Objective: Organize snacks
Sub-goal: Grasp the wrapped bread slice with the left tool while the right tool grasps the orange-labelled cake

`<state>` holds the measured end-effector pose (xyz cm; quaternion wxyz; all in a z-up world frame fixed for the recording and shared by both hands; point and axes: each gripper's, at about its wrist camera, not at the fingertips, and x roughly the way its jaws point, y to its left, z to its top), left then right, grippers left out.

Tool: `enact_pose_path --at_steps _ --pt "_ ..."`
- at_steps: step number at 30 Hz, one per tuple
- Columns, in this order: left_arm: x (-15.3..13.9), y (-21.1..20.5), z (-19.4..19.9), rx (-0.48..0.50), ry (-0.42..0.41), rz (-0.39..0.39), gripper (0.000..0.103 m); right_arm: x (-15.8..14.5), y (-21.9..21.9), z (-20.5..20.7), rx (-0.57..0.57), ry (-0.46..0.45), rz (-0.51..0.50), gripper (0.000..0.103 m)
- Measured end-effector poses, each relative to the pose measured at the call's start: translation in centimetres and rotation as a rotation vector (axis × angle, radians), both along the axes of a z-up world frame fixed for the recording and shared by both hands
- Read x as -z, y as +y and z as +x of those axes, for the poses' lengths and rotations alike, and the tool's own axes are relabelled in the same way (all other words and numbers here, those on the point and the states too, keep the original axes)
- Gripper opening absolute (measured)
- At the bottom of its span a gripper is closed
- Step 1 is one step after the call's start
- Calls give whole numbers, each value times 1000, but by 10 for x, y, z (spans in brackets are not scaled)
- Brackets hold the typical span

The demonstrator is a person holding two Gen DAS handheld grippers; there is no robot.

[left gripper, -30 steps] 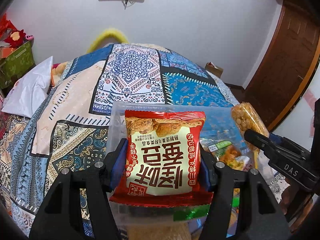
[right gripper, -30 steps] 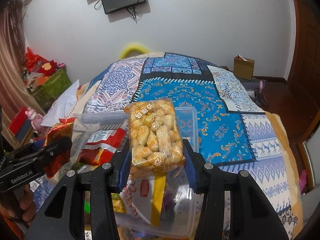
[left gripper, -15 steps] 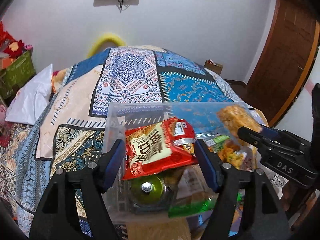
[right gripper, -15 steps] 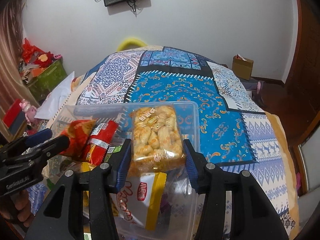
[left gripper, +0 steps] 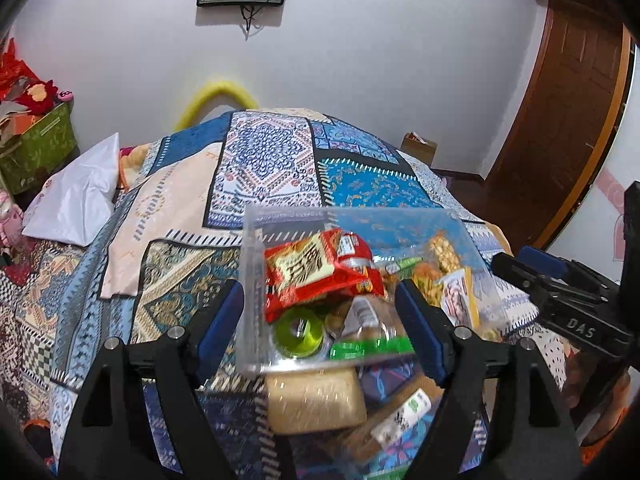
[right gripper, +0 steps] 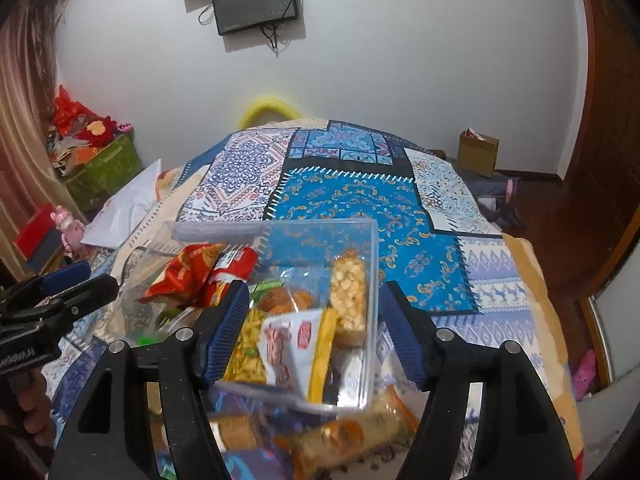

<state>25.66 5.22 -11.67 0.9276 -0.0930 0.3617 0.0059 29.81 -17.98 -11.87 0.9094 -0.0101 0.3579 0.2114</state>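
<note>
- Container: one clear rectangular plastic bin (left gripper: pixel 256 280), standing on a patterned blue patchwork bedspread (left gripper: pixel 264 168); seen from both wrist views; it holds the sorted snacks.
- Inside, left side: one red foil snack packet with yellow label (left gripper: pixel 316 272), lying tilted on top of the pile; below it one green round-capped item (left gripper: pixel 298 330), touching the near wall.
- Inside, right side: one clear-wrapped bar of puffed yellow pieces (right gripper: pixel 350 294), upright against the right wall; one white-and-yellow sachet with red lettering (right gripper: pixel 296 348) just beside it; one yellow-green bag of small pieces (right gripper: pixel 244 356) against the near wall.
- Outside, near the front wall: one tan block-shaped packet (left gripper: pixel 316 400) and one orange-printed wrapper (right gripper: pixel 352 436), both on the bedspread; others there too blurred to count.
- Left gripper (left gripper: pixel 320 320): one; two blue-padded fingers (left gripper: pixel 220 328) spread wide, nothing between the pads; the bin's near left corner lies between and beyond them, the red packet ahead of the gap, not touched.
- Right gripper (right gripper: pixel 312 328): one; fingers likewise spread apart, holding nothing; the sachet and puffed bar sit ahead between the jaws, apart from the pads.
</note>
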Motion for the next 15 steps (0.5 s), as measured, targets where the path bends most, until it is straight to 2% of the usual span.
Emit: enact_pose_path --at_steps 2,9,15 --pt "3 0 -8 1 14 -1 79 0 -4 -6 -1 1 4 69" --pt "28 -2 -27 -9 93 -10 81 13 -21 -27 0 23 -15 69" --pt "55 -7 -36 -7 163 -11 81 39 -35 -35 2 101 -14 69"
